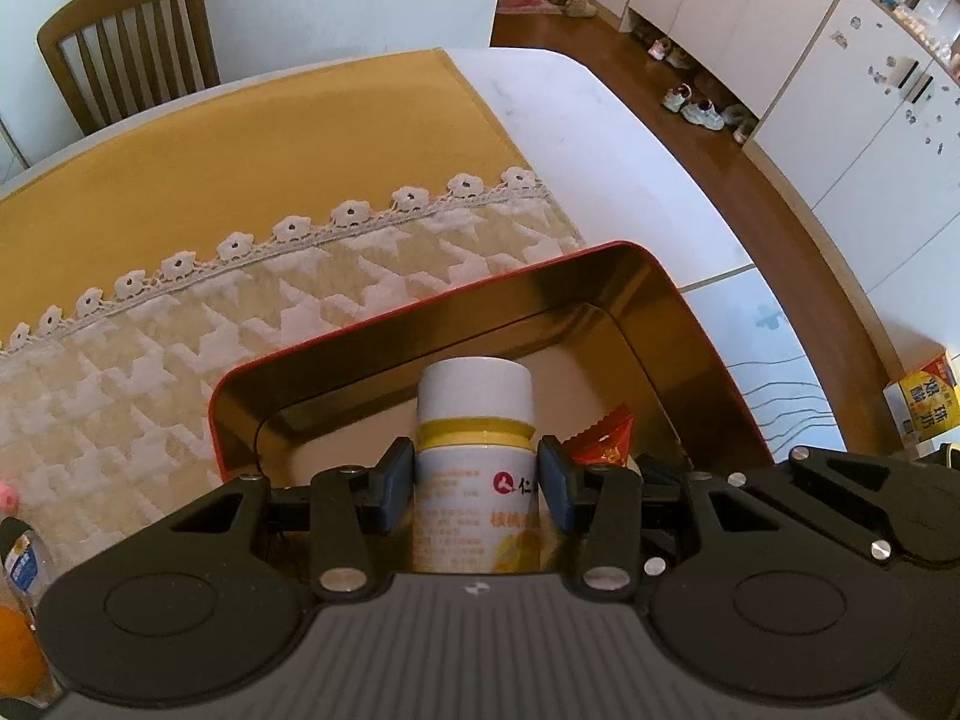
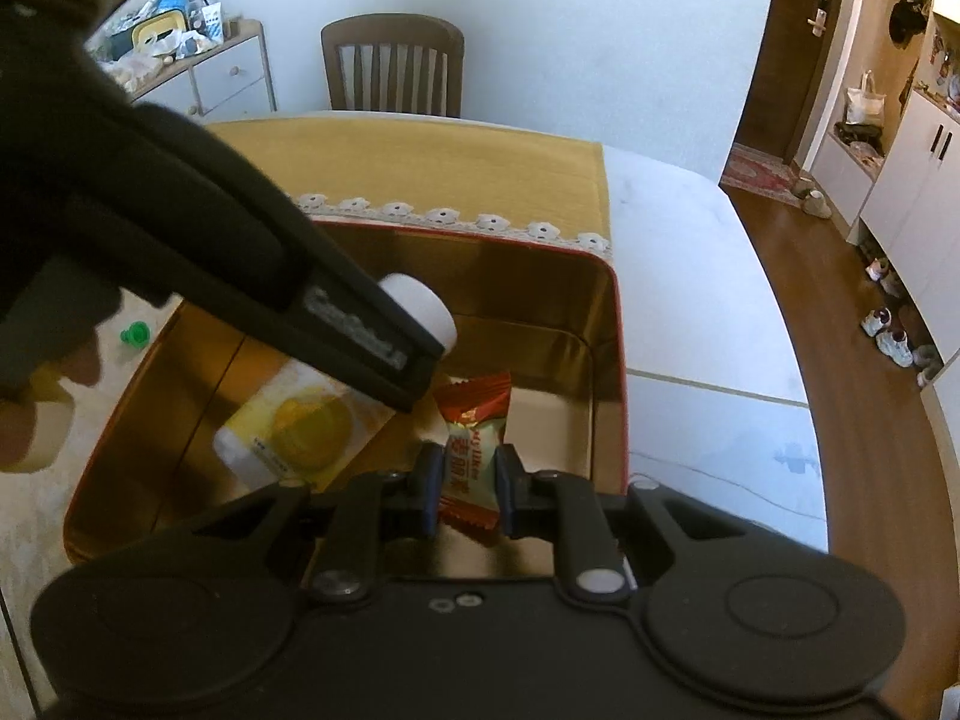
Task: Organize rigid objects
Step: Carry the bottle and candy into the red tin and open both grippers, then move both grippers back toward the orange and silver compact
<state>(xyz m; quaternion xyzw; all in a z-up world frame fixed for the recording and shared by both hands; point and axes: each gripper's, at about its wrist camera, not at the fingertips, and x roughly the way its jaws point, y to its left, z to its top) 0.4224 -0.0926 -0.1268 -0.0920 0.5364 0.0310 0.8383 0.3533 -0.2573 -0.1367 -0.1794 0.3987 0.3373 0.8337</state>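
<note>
A white pill bottle (image 1: 475, 456) with a yellow band and a white cap sits between the pads of my left gripper (image 1: 477, 480), which is shut on it, over the red tin (image 1: 420, 315) with a gold inside. In the right wrist view the same bottle (image 2: 300, 420) hangs tilted inside the tin (image 2: 618, 360), cap toward the far wall, under the left gripper's body (image 2: 336, 312). My right gripper (image 2: 470, 492) is shut on a red wrapped candy (image 2: 474, 438) held over the tin's near right part. That candy (image 1: 603, 441) shows beside the bottle in the left wrist view.
The tin stands on a cream patterned cloth (image 1: 180, 348) over a yellow runner (image 1: 270, 138) on a white table (image 1: 588, 138). A wooden chair (image 2: 393, 63) stands at the far end. A small green piece (image 2: 135, 336) lies left of the tin. A yellow carton (image 1: 924, 402) sits at the right.
</note>
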